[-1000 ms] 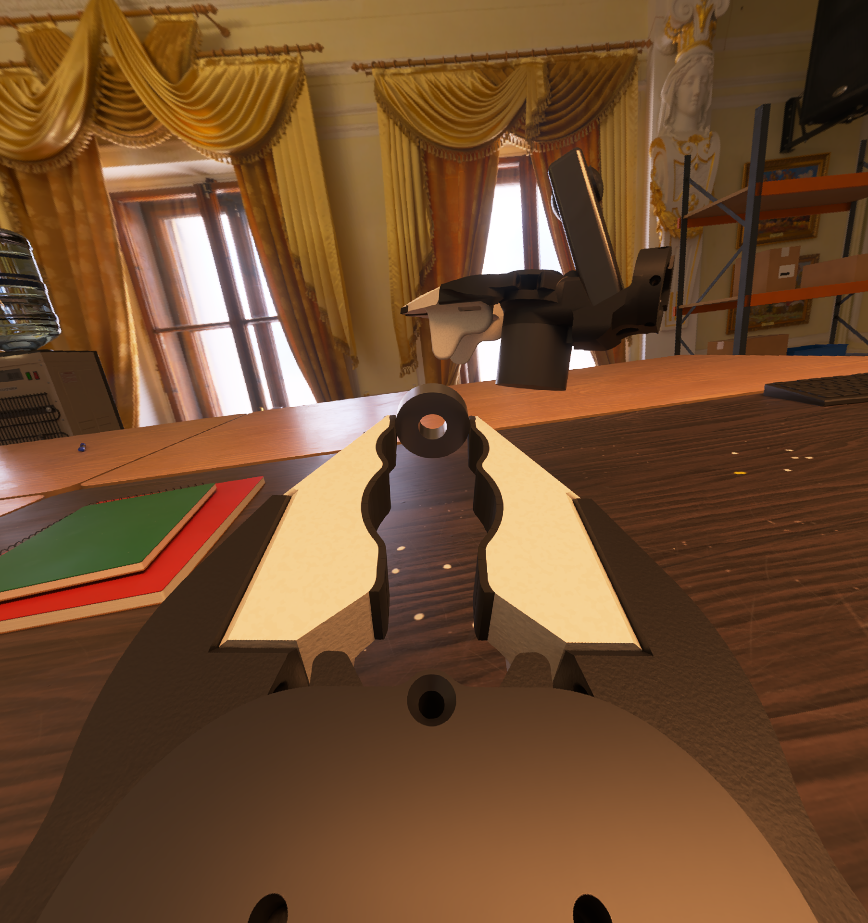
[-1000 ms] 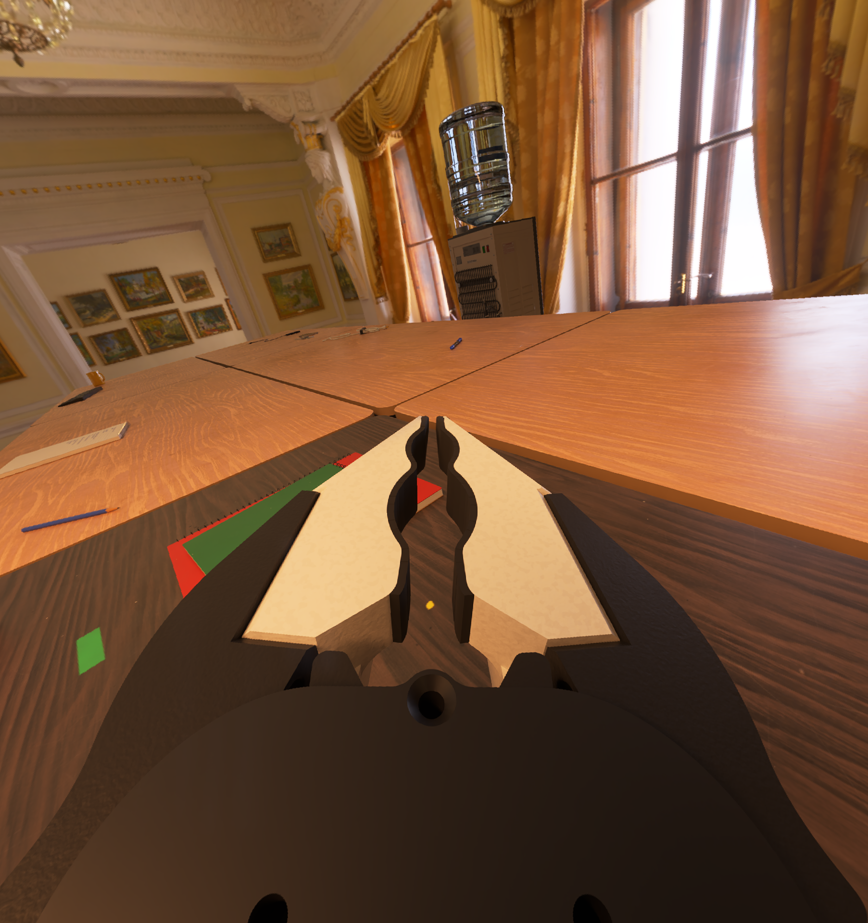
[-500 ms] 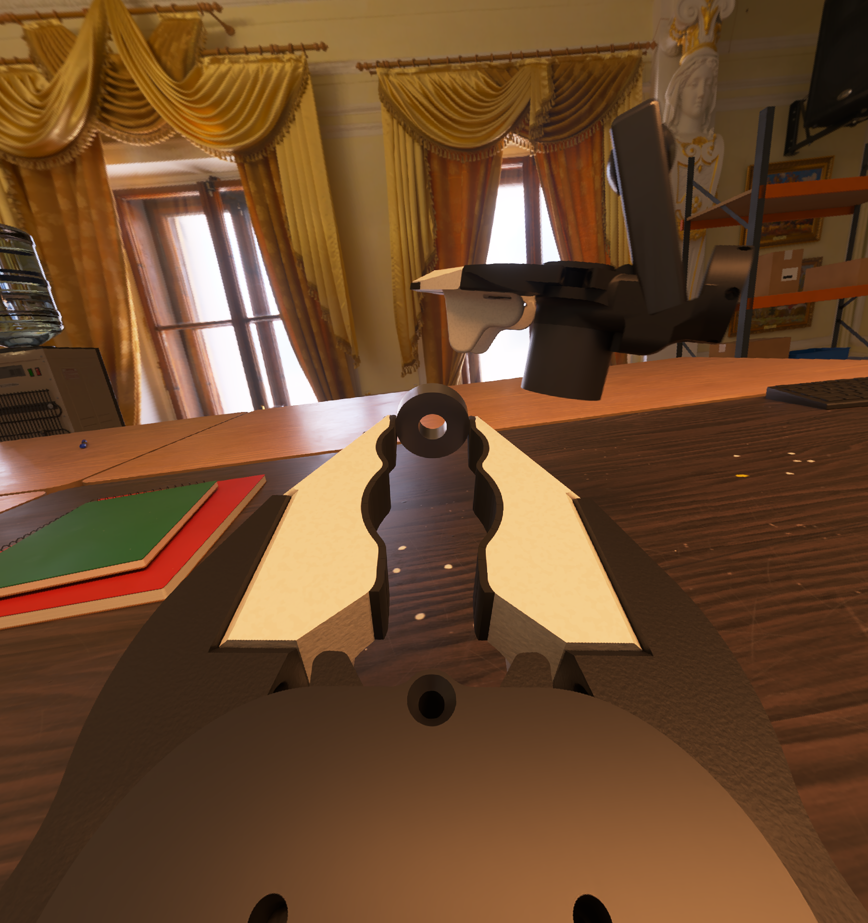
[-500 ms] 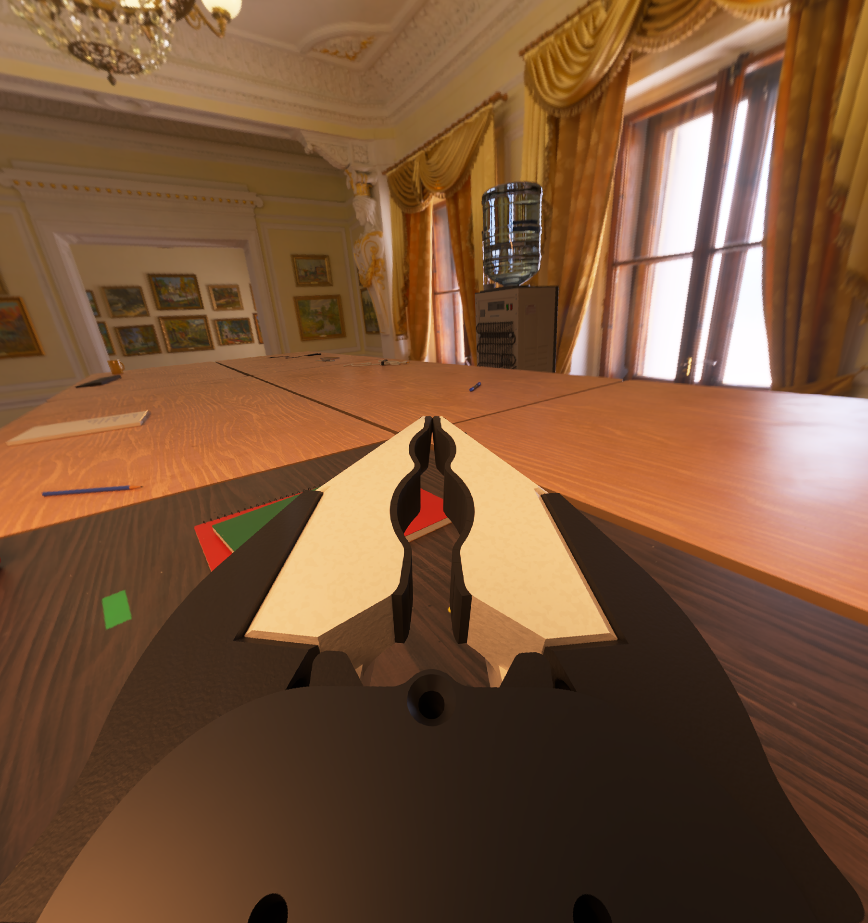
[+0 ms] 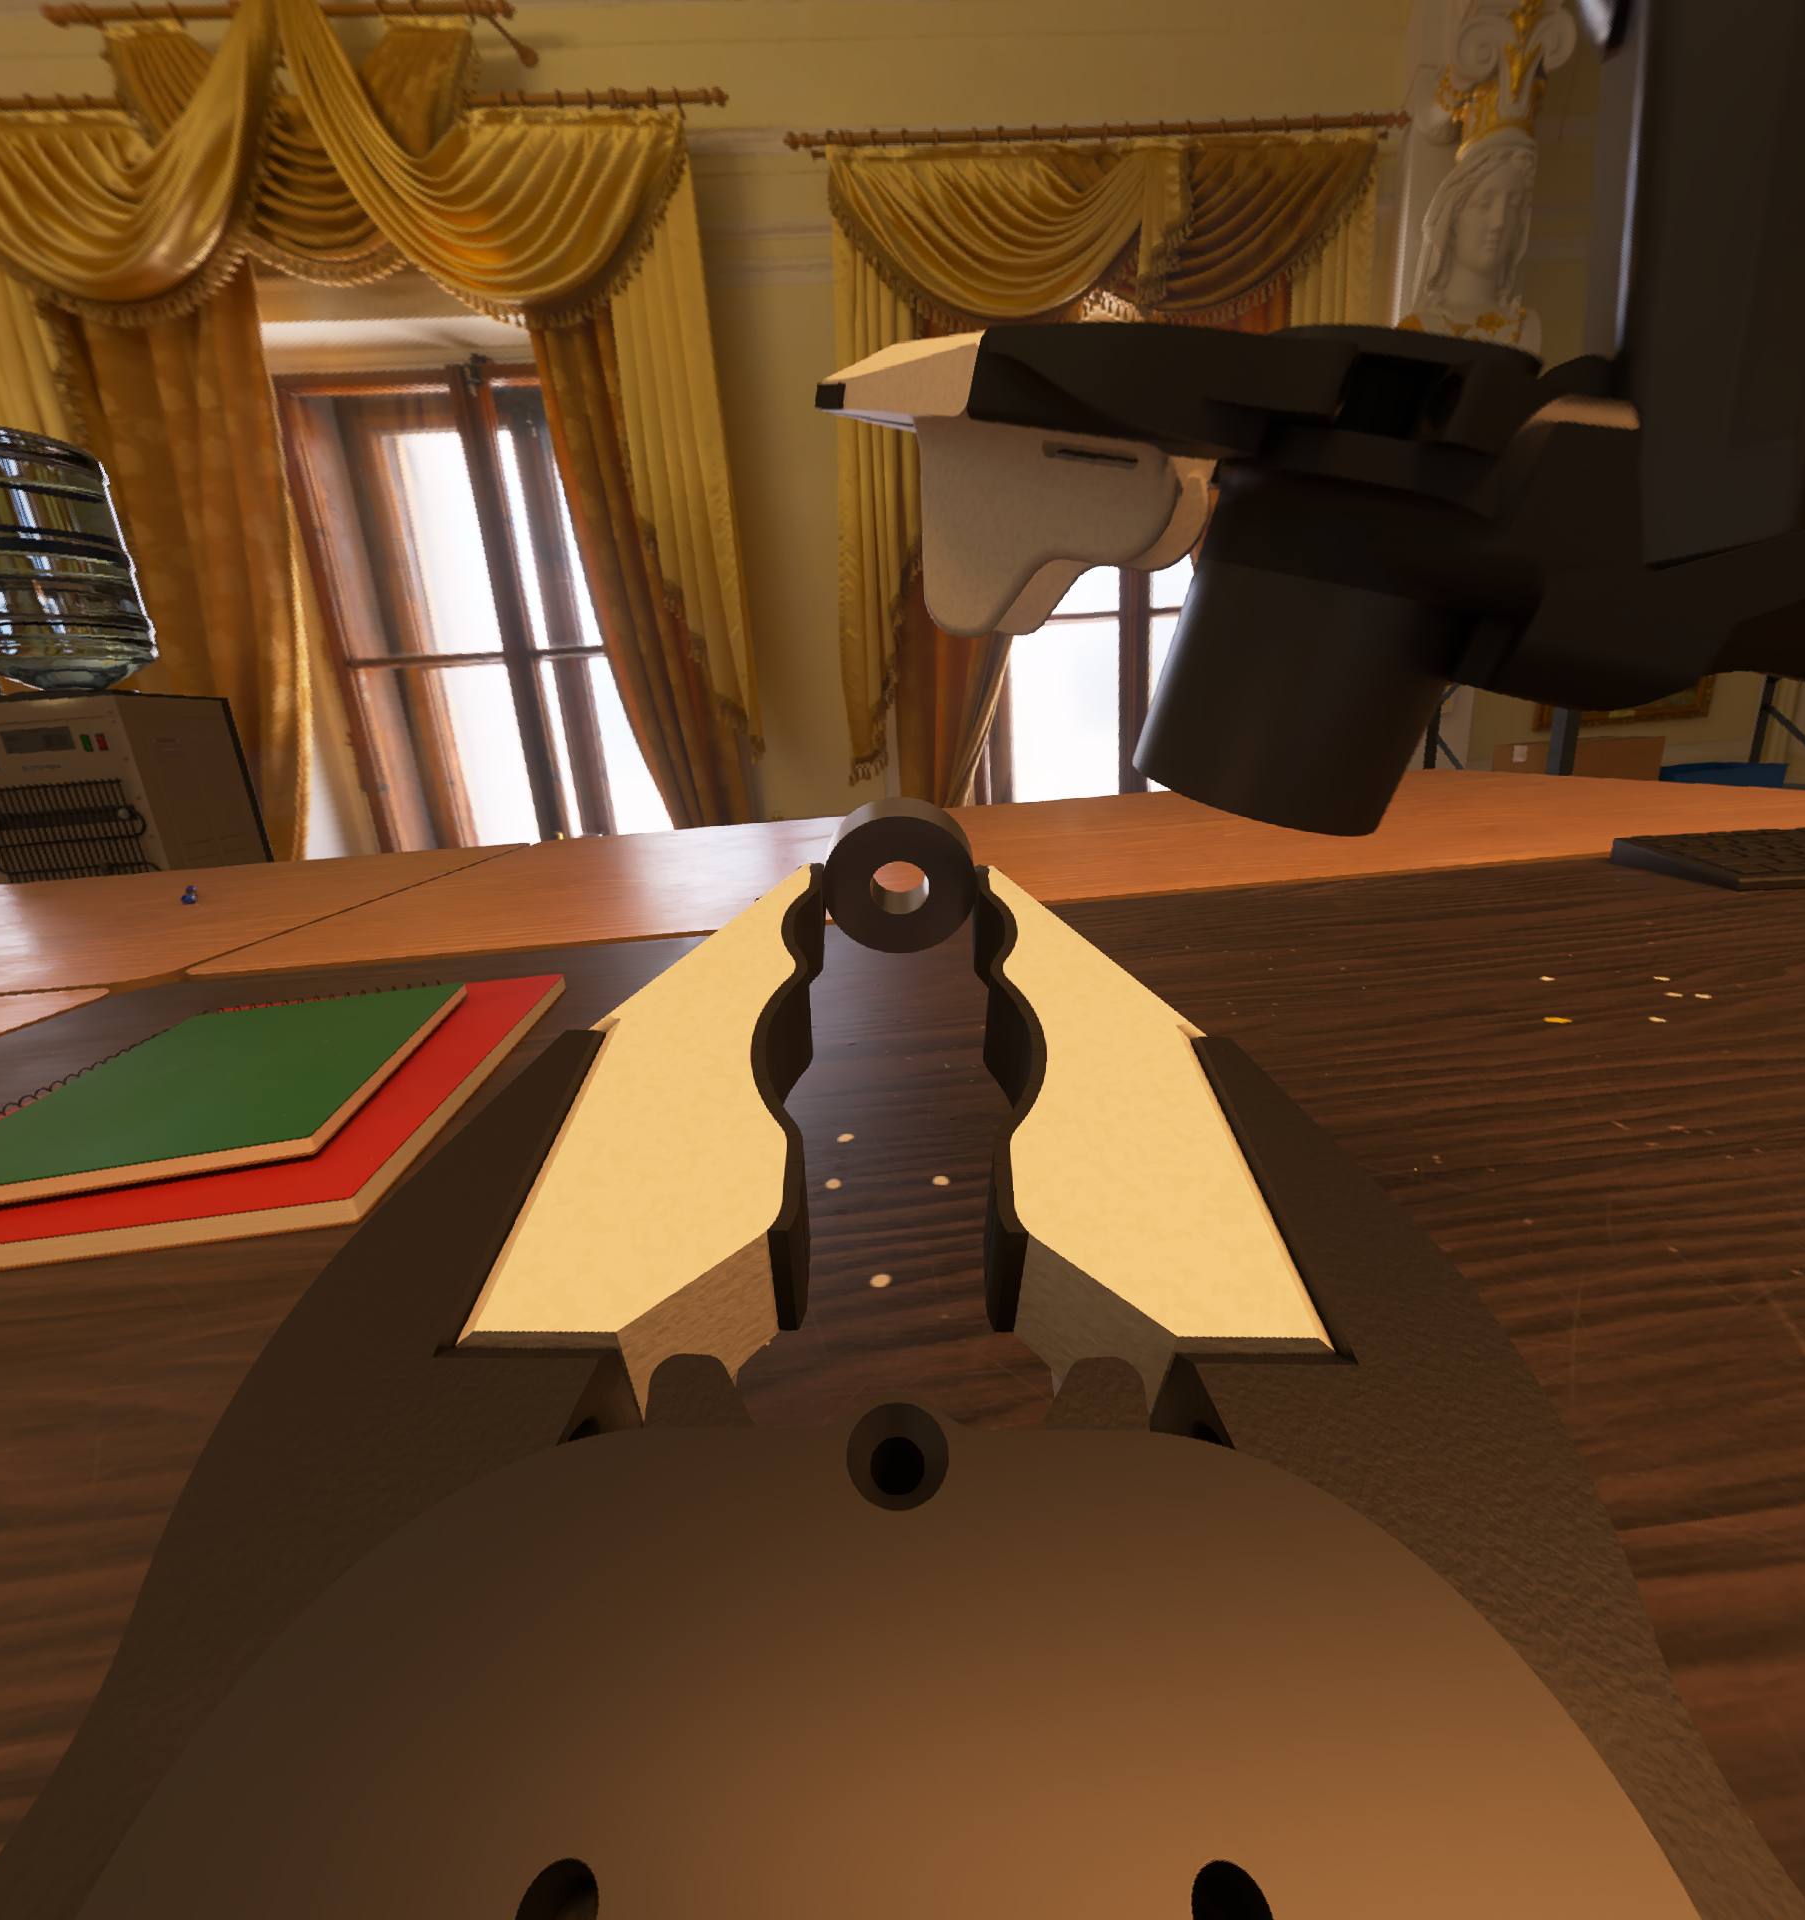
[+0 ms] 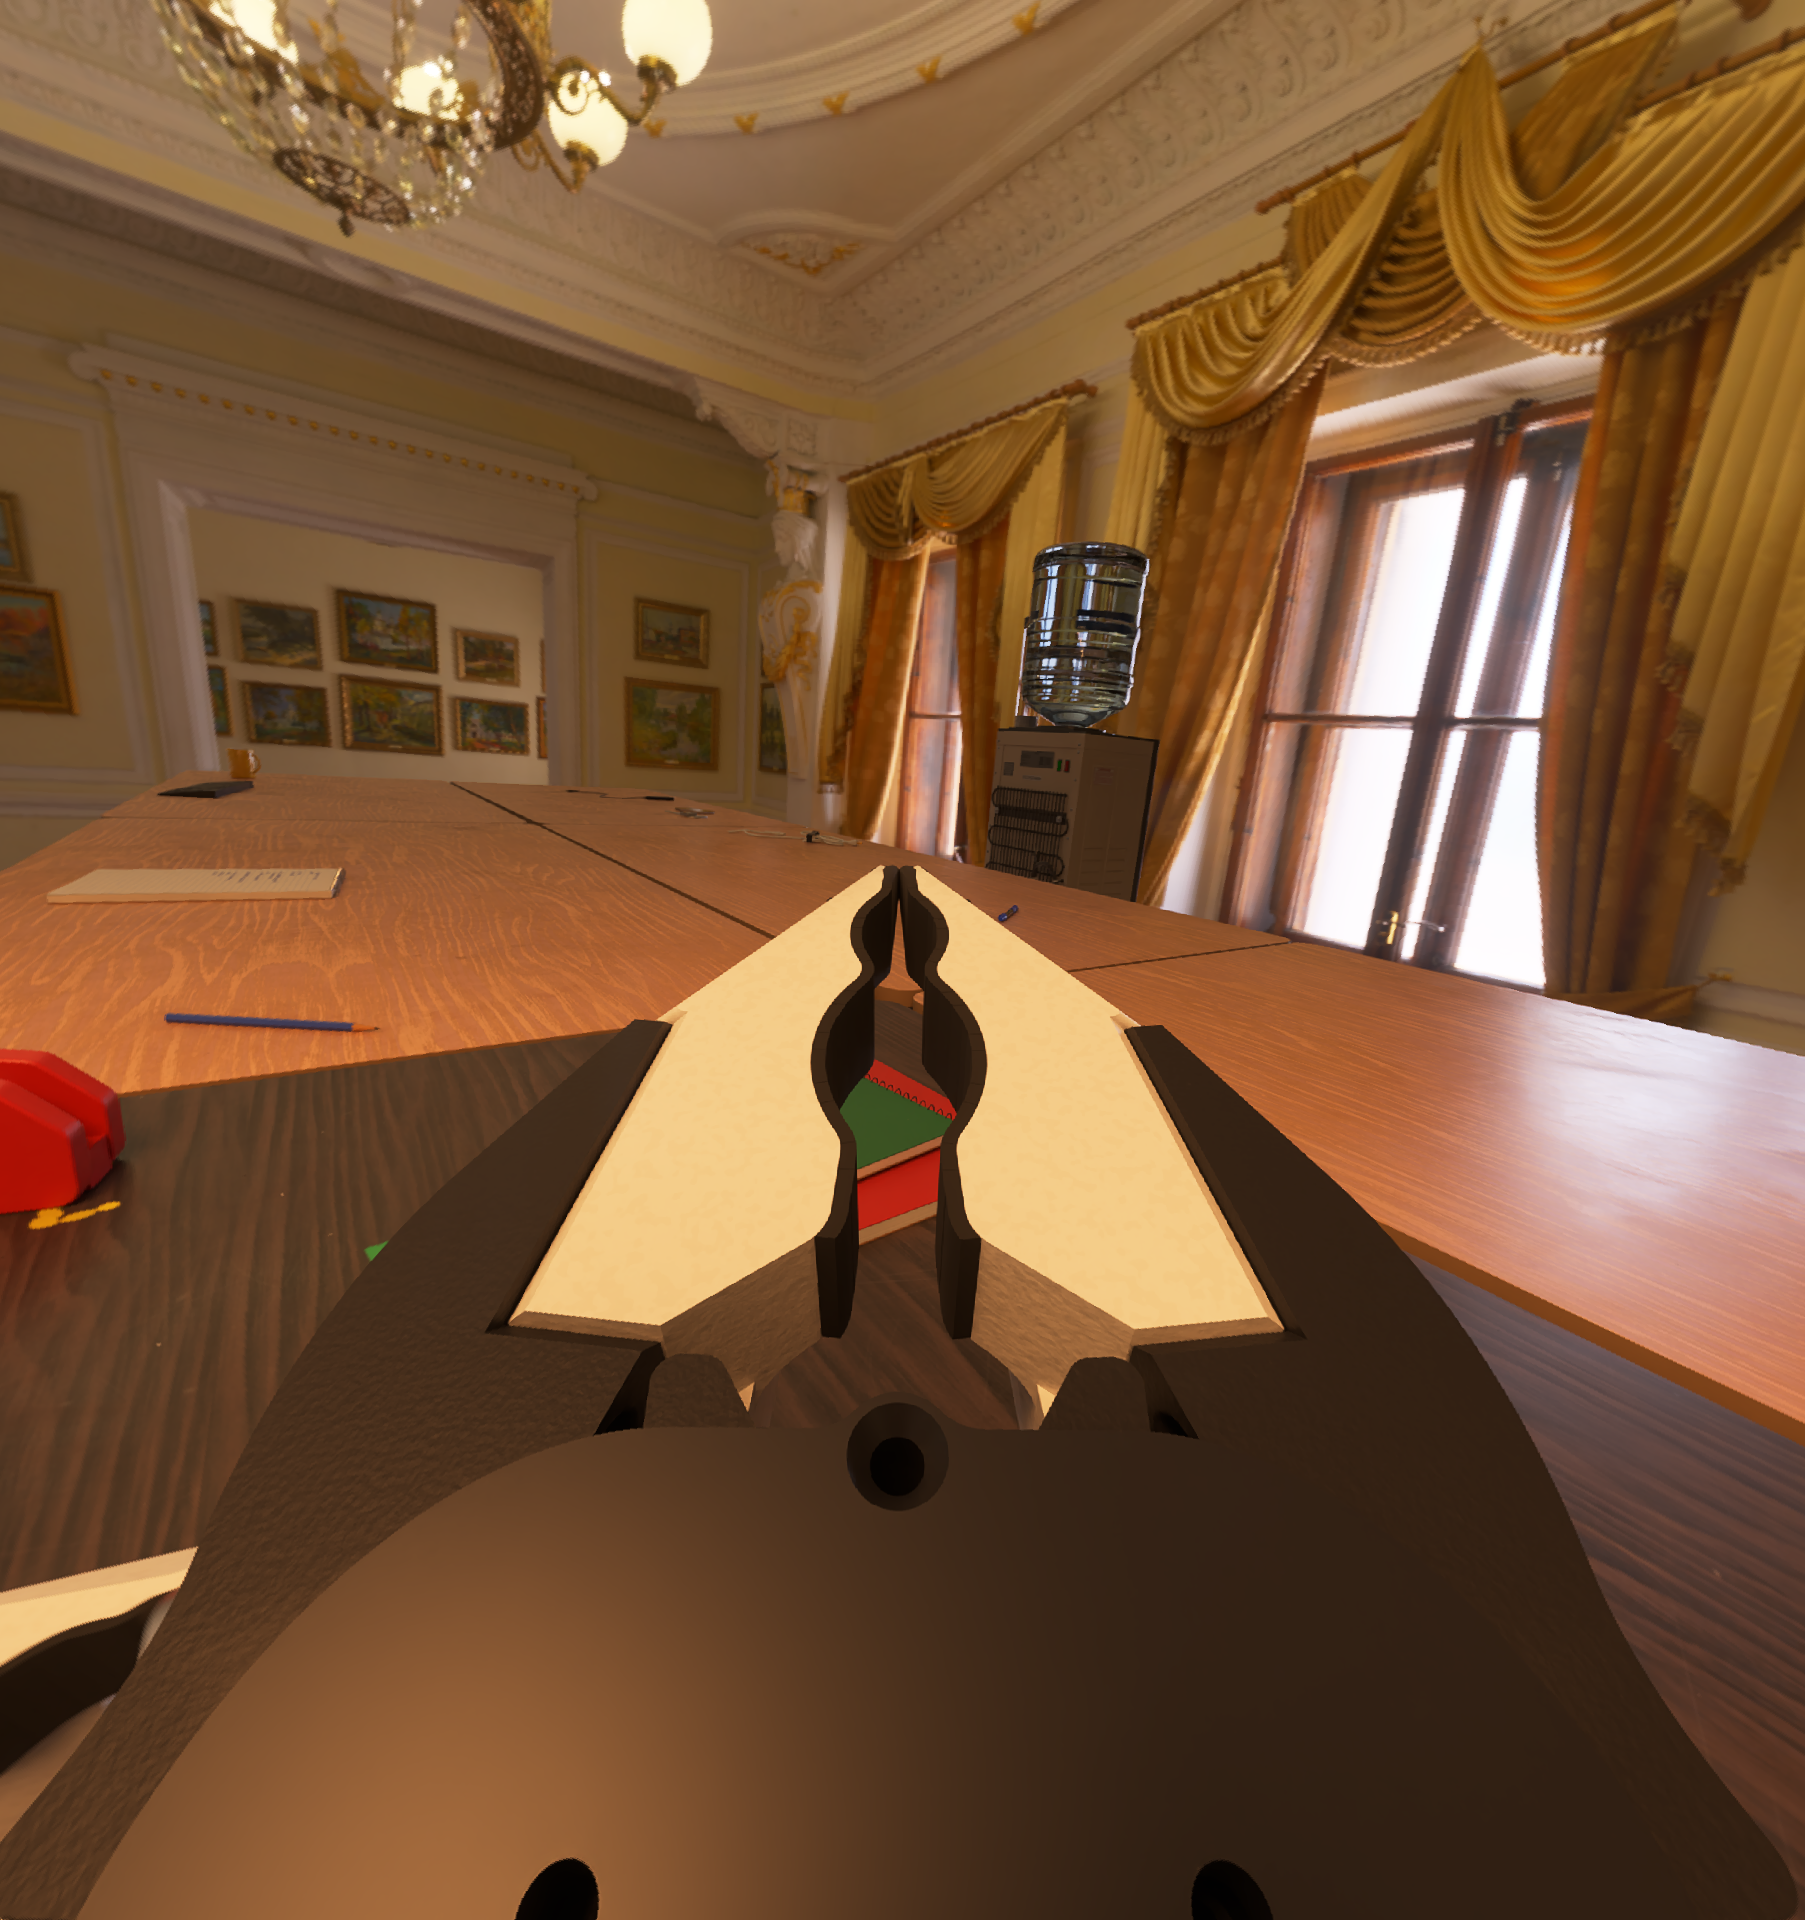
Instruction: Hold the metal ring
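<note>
Left wrist view: ring pinched at the tips

Left gripper [image 5: 898, 896] clamped on ring [image 5: 898, 890], held above dark table [image 5: 1500, 1143]. Right gripper [image 6: 898, 883] empty, fingertips nearly touching, hovering up and right of ring. Notebooks [image 5: 202, 1091] lying left.

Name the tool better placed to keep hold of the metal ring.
Left. The left tool already pinches the metal ring between its fingertips. The right tool is shut on nothing, above the dark table.

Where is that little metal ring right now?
In the left wrist view, the metal ring is pinched between the tips of the left gripper, above the dark table, with the notebooks to its left.
</note>
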Robot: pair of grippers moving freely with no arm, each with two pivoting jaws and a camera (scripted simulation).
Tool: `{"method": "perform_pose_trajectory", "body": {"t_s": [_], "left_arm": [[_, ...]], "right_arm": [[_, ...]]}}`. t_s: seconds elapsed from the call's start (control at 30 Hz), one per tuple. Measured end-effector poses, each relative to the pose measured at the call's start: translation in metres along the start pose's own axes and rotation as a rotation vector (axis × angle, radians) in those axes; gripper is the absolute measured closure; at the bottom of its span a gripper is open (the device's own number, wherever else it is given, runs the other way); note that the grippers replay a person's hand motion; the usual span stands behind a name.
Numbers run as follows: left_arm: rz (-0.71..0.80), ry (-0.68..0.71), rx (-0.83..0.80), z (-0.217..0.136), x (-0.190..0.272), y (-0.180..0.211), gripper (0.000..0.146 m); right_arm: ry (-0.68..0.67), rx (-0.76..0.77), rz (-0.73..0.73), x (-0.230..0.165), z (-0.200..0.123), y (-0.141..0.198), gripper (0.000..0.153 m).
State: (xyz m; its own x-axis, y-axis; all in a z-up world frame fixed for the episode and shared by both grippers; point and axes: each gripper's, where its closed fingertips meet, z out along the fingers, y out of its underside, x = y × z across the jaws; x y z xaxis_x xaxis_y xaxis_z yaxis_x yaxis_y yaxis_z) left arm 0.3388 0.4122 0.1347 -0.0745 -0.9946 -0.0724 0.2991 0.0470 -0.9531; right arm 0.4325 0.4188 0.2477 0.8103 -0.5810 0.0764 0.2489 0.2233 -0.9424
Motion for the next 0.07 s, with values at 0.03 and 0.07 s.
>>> {"method": "perform_pose_trajectory", "body": {"t_s": [0.03, 0.07], "left_arm": [[-0.003, -0.003, 0.001, -0.0002, -0.0007, -0.0001, 0.118], [-0.008, -0.006, 0.001, -0.0003, -0.0013, -0.0003, 0.118]], "right_arm": [[0.008, 0.003, 0.001, -0.0026, -0.0015, -0.0018, 0.153], [0.015, 0.004, 0.002, -0.0043, -0.0026, -0.003, 0.153]]}}
